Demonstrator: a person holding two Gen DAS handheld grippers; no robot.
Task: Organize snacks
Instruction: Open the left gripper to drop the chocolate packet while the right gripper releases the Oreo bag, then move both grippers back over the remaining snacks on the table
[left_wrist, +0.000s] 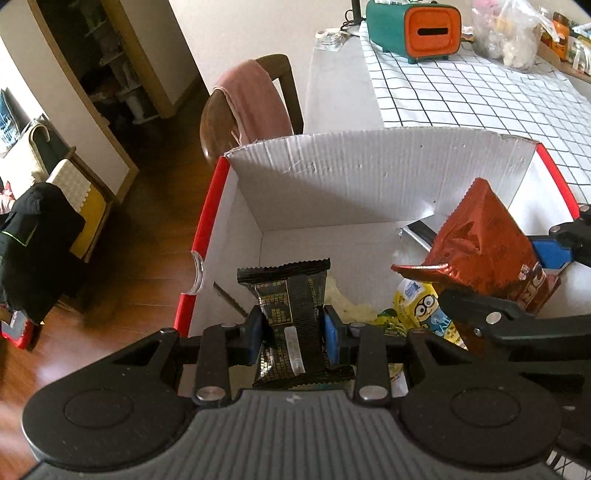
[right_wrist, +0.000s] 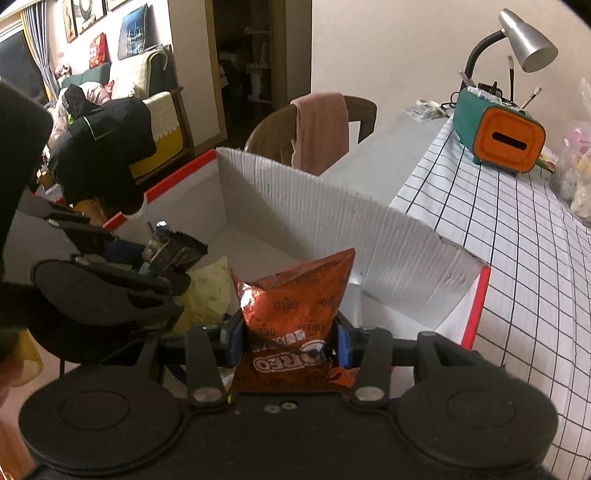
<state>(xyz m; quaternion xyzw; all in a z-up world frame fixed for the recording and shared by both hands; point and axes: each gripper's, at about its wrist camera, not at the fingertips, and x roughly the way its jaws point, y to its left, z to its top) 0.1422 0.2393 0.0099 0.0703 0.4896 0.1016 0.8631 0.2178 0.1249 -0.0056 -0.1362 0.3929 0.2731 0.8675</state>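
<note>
1. Two snacks hang over the white box (left_wrist: 369, 173).
2. Left gripper (left_wrist: 293, 328) pinches the black packet (left_wrist: 291, 310), standing up between its fingers.
3. Right gripper (right_wrist: 290, 339) pinches the orange Oreo bag (right_wrist: 295, 306); box floor lies below both.

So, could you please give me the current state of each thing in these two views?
left gripper: shut on the black snack pack, over the box.
right gripper: shut on the orange Oreo bag.
cardboard box: open-topped, snacks already inside.
yellow pouch: lying in the box.
desk lamp: off.
</note>
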